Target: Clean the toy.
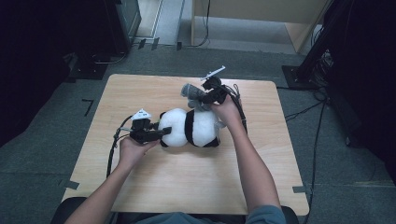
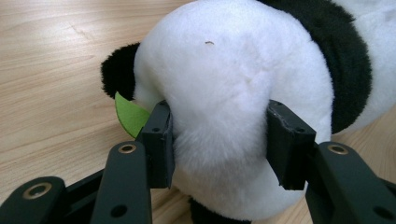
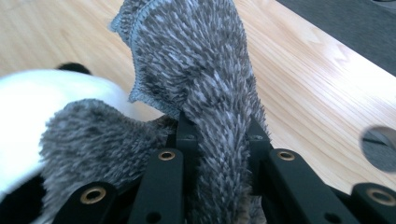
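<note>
- On the wooden table (image 1: 154,182), near its middle, a toy panda (image 1: 191,127) lies on its side.
- At the panda's white head, the left gripper (image 1: 161,133) has its jaws squeezed into the plush from both sides, gripping it, a green tag (image 2: 129,114) just beside one jaw.
- Behind the panda, the right gripper (image 1: 201,95) is clamped almost closed on a fuzzy grey cloth (image 3: 205,88), holding it up beside the toy's body.

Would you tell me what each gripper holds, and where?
Left gripper: the plush panda, by its white head. Right gripper: the grey fuzzy cloth, mid-fold.
</note>
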The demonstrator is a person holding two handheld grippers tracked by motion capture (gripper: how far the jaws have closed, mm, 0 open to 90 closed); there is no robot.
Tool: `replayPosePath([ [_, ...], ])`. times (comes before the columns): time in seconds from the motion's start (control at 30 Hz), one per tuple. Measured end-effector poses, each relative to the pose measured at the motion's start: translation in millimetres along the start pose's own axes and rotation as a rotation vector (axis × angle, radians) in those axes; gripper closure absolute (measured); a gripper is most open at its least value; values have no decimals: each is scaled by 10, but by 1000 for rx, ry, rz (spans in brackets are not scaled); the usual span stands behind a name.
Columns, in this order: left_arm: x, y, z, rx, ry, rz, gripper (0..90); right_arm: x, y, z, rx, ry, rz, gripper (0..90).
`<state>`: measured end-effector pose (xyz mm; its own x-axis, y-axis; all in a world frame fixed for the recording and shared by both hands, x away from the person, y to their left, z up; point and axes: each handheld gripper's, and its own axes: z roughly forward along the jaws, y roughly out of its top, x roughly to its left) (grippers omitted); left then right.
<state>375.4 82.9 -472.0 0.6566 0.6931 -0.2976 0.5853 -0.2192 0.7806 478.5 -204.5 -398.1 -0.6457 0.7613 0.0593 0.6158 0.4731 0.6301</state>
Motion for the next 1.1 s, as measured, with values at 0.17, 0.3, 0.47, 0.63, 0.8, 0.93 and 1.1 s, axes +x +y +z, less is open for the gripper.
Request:
replayPosePath([
  [0.17, 1, 1, 1, 1, 1, 2, 502, -133, -136, -48, 2, -12, 22, 761],
  [0.3, 3, 2, 0, 4, 0, -1, 504, -208, -224, -64, 6, -19, 42, 761],
  [0.47, 9, 3, 0, 6, -1, -5, 506, -336, -371, -43, 28, -22, 93, 762],
  [0.63, 11, 3, 4, 2, 1, -9, 507, -430, -562, 39, 66, -36, 107, 768],
  [0.8, 13, 3, 4, 1, -1, -11, 507, -452, -714, 119, 104, -42, 120, 769],
  [0.93, 16, 1, 3, 2, -1, -9, 507, -482, -717, 31, 72, -52, 136, 767],
  [1.1, 15, 2, 3, -1, -3, -12, 506, -424, -537, -256, -14, -79, 117, 768],
])
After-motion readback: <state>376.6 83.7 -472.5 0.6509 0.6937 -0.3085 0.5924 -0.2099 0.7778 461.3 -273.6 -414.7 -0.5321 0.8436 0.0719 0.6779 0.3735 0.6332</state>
